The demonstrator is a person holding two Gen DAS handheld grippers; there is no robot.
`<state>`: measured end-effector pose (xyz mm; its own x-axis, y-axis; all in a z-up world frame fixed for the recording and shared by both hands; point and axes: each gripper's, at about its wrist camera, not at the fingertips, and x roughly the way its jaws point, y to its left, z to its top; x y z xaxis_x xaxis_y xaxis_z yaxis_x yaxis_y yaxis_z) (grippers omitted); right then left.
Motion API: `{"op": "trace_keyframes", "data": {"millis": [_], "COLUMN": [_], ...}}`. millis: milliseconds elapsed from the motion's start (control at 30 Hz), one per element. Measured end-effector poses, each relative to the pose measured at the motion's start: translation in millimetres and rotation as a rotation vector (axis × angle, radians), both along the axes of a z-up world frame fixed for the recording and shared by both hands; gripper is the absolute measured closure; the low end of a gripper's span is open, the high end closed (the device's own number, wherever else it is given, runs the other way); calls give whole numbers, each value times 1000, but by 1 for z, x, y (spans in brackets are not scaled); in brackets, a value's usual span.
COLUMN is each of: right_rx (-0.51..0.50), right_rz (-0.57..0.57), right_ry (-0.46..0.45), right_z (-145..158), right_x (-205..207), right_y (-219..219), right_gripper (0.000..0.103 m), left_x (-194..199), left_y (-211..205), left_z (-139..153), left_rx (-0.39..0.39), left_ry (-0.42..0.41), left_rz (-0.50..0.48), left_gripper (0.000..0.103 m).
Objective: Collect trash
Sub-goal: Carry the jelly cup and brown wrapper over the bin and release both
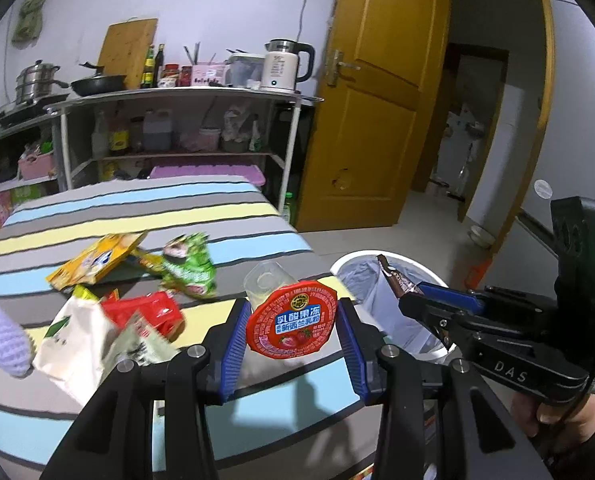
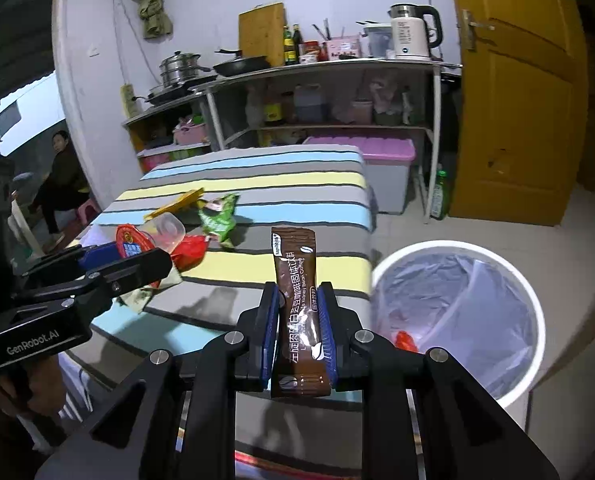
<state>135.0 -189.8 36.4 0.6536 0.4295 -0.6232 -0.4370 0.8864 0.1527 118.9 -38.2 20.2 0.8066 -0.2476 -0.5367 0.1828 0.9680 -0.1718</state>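
My left gripper (image 1: 293, 309) is shut on a jelly cup (image 1: 289, 322) with a red printed lid, its clear body pointing away, above the striped table (image 1: 137, 208). My right gripper (image 2: 298, 289) is shut on a brown coffee sachet (image 2: 295, 264) that stands upright between the blue pads. A white bin (image 2: 535, 300) with a clear liner stands on the floor just right of the table; a red scrap (image 2: 405, 340) lies inside. On the cloth lie a yellow packet (image 1: 97, 260), a green packet (image 1: 189, 268), a red packet (image 1: 149, 310), a white packet (image 1: 77, 340) and a purple foam net (image 1: 5, 340).
Behind the table stands a metal shelf (image 1: 177, 96) with pans, bottles and a kettle (image 1: 283, 66). A pink-lidded storage box (image 2: 377, 152) sits under it. A yellow door (image 1: 377, 100) is open at the right. A person (image 2: 63, 168) sits at the far left.
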Motion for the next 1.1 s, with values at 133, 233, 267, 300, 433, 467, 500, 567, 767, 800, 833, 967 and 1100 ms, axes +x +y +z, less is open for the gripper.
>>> {"op": "trace_keyframes", "data": {"millis": [133,233,267,300,433,467,500,567,767,800,833,967,1100], "right_rx": [-4,-8,-9,-10,-11,-11,-12,-14,-14,-13,-12,-12,-11], "right_rz": [-32,-55,-65,-75,-111,-121,-130,-147,-190,-196,-202,-224,-240], "right_ry": [-6,-9,-10,-10,-5,-2,0,2,15,19,22,37,52], "right_z": [1,1,0,0,-3,-3,-4,-5,-11,-12,-14,-21,-27], "right_x": [4,7,8,9,14,16,17,20,27,29,31,37,44], "right_y": [-13,-23,-27,-32,-46,-51,-55,-62,-82,-85,-88,-98,-105], "right_gripper": [82,82,82,82,82,82,82,82,82,82,82,82,82], "left_x": [8,16,18,21,33,35,38,43,62,64,68,75,84], "left_y": [-13,-24,-28,-33,-49,-53,-56,-64,-85,-88,-91,-103,-113], "left_z": [2,3,3,3,3,3,2,1,-7,-9,-11,-17,-22], "left_rx": [1,3,6,7,7,7,7,8,8,7,5,10,15], "left_ry": [-8,-10,-9,-10,-9,-10,-11,-10,7,12,18,29,40], "left_rz": [-26,-50,-59,-69,-102,-109,-117,-134,-174,-178,-186,-205,-220], "left_gripper": [59,59,59,59,59,59,59,59,59,59,59,59,59]}}
